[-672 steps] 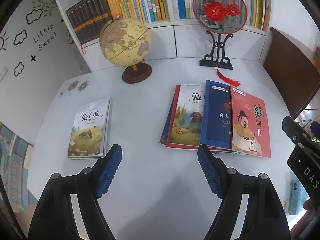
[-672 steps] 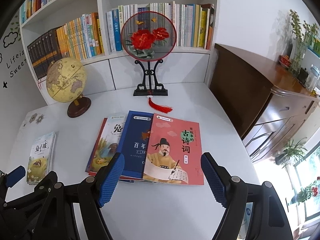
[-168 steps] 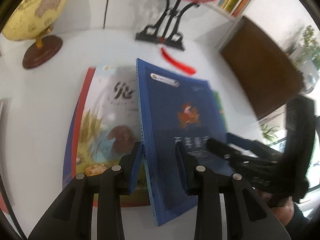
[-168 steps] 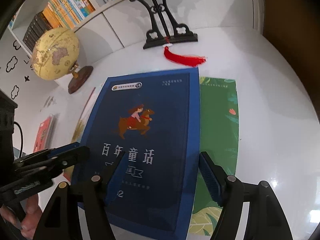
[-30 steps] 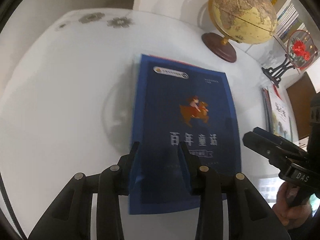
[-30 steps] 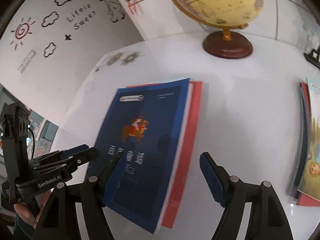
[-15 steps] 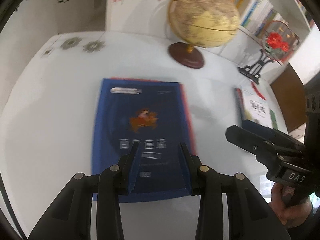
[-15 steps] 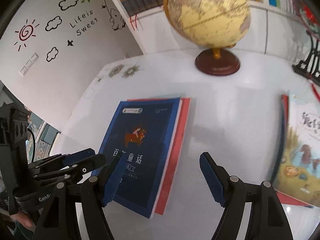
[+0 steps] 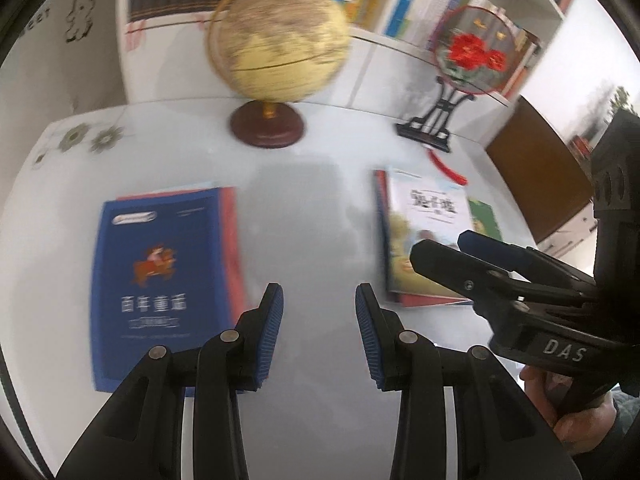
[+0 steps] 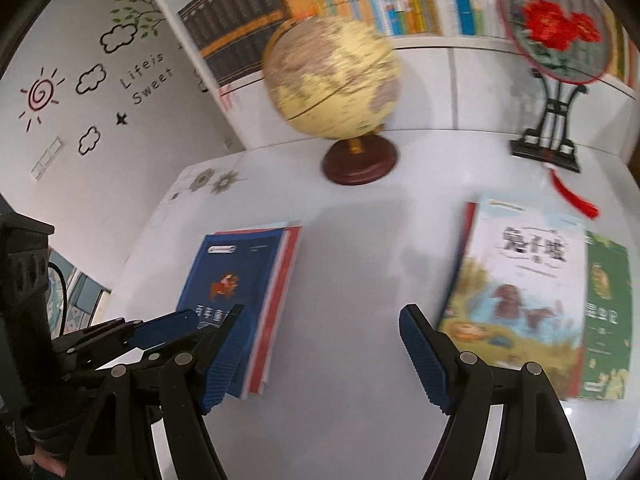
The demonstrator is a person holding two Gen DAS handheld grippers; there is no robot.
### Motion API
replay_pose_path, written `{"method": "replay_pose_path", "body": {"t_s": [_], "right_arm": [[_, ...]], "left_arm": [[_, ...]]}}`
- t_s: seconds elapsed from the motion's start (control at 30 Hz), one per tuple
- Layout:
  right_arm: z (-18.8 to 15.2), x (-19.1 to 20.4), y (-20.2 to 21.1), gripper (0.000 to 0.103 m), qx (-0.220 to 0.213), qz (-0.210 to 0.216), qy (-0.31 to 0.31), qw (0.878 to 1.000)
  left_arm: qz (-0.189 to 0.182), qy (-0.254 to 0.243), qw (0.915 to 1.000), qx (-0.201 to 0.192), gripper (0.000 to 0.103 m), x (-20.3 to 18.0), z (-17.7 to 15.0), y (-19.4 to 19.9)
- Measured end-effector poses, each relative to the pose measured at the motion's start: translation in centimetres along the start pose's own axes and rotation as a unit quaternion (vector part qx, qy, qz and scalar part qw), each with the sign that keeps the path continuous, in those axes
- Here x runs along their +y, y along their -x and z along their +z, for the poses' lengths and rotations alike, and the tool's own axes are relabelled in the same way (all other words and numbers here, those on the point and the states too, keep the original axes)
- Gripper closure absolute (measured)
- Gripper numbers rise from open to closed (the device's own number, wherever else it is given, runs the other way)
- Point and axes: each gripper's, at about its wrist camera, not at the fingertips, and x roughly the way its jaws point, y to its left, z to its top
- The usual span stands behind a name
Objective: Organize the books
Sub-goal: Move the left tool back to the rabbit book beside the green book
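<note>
2 piles on the white table now: the blue book lies flat on the left stack over a red one, no longer between the left gripper fingers like a second ago. That gripper's backed off, parted and empty, the right gripper wide open holding nothing, and the rabbit book stack sits right.

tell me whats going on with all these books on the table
A person holding a gripper in each hand is sorting books on a white table. The dark blue storybook lies on top of a red-edged book in the left pile, near the yellow globe. The left gripper and the right gripper are both open and empty, above the table. To the right, a white illustrated picture book lies over a green book, waiting.
</note>
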Motion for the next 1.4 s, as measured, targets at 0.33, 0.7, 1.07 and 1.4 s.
{"method": "replay_pose_path", "body": {"t_s": [0.33,0.7,1.07,1.4], "right_arm": [[-0.1,-6.7,6.7,0.028,-0.058,-0.026,-0.035,0.997],[-0.8,-15.2,10.5,0.028,-0.081,-0.058,-0.055,0.994],[-1.4,-22.8,8.8,0.028,-0.049,-0.07,-0.084,0.993],[-2.0,-24.3,3.5,0.028,-0.007,-0.06,-0.07,0.996]], "left_arm": [[-0.02,-0.031,0.9993,0.005,0.068,-7.8,1.0,-1.4],[-0.027,-0.02,0.9992,0.023,0.068,-11.9,2.1,-5.5],[0.013,-0.019,0.9992,0.033,0.059,-11.8,3.5,-11.5],[-0.005,0.015,0.9976,0.067,0.059,-9.6,3.3,-17.5]]}}
